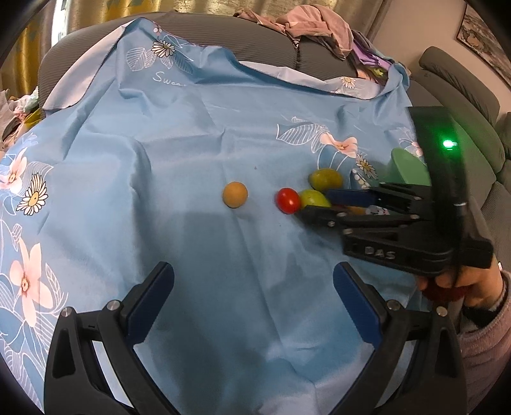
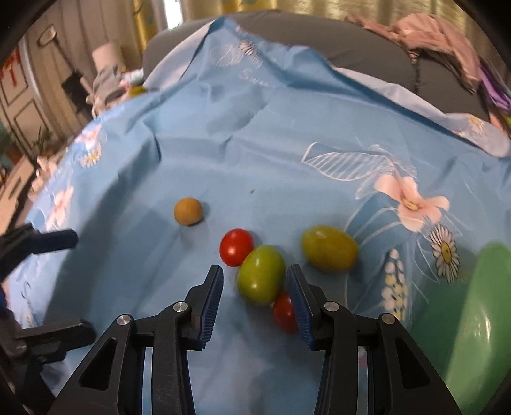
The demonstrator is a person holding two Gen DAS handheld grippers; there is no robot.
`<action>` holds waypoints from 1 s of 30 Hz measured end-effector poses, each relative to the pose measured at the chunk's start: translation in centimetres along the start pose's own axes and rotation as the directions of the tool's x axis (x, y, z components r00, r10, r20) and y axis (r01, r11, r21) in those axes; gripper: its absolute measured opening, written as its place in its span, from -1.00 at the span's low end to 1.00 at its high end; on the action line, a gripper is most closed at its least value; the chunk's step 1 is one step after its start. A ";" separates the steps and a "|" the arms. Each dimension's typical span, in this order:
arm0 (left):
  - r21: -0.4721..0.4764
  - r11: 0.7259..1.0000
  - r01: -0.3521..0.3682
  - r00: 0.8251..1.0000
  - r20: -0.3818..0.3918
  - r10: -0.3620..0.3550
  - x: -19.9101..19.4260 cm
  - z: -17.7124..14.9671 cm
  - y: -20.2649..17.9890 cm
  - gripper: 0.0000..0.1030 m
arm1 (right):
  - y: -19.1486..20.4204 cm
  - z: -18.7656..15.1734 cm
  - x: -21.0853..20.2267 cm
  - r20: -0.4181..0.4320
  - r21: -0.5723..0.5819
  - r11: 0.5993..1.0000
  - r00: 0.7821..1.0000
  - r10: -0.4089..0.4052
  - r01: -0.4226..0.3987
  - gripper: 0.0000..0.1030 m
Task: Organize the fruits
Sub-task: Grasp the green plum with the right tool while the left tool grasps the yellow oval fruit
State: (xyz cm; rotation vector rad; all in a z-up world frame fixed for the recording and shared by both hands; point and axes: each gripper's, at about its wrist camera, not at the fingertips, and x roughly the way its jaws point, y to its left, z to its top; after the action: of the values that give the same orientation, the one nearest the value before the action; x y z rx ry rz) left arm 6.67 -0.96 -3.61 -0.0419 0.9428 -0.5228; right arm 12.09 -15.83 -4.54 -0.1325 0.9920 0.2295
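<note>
Several small fruits lie on a blue floral cloth (image 1: 191,134). Farthest left is an orange ball-shaped fruit (image 1: 235,194) (image 2: 188,211). To its right a red tomato (image 1: 287,200) (image 2: 236,246) touches a green fruit (image 1: 313,198) (image 2: 260,274), and a second green fruit (image 1: 325,178) (image 2: 329,248) lies beyond. Another red tomato (image 2: 282,313) sits half hidden against the right finger. My right gripper (image 2: 254,269) (image 1: 314,204) is open, with the near green fruit between its fingertips and unpressed. My left gripper (image 1: 254,268) stands wide open over bare cloth, nothing in it.
A green bowl (image 1: 405,169) (image 2: 479,303) stands at the cloth's right side. The cloth covers a grey sofa (image 1: 255,38) with a heap of pink clothes (image 1: 319,25) at the back. A person's hand and sleeve (image 1: 479,306) hold the right gripper.
</note>
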 end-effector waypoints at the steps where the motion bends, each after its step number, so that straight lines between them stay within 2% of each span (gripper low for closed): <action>1: 0.000 1.000 0.001 1.000 0.000 -0.001 0.0 0.0 0.0 0.95 | 0.1 0.1 0.2 -0.009 -0.016 1.000 1.000 -0.015 0.015 -0.16; 4: -0.001 1.000 0.006 1.000 -0.001 -0.006 0.0 0.1 0.1 0.95 | -0.1 0.5 1.1 -0.041 -0.042 0.999 0.999 -0.035 0.034 -0.30; 11: -0.002 1.000 -0.003 1.000 0.005 0.003 0.2 0.4 0.0 0.93 | -0.4 0.5 1.1 -0.041 -0.033 0.999 0.999 -0.008 0.007 -0.32; 15: 0.012 1.000 -0.006 1.000 0.012 0.006 0.2 0.9 -0.5 0.93 | -1.7 -0.1 -2.1 0.071 0.078 0.994 0.995 0.070 -0.076 -0.32; 20: 0.049 0.999 -0.003 1.000 0.020 0.002 1.2 2.4 -2.2 0.93 | -4.3 -2.2 -7.0 0.229 0.196 0.965 0.965 0.126 -0.172 -0.31; 25: 0.109 0.994 0.026 0.999 0.017 -0.028 3.9 4.8 -5.1 0.91 | -6.9 -4.0 -9.4 0.328 0.278 0.930 0.934 0.145 -0.242 -0.31; 30: 0.146 0.988 0.042 0.999 0.007 -0.043 7.4 7.0 -7.6 0.80 | -8.4 -4.8 -10.5 0.372 0.302 0.919 0.919 0.131 -0.253 -0.31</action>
State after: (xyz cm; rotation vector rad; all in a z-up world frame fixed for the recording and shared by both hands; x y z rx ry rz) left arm 12.53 -12.21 -3.14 0.0678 0.8933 -0.6294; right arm 4.79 -26.42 1.74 0.3235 0.6788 0.2479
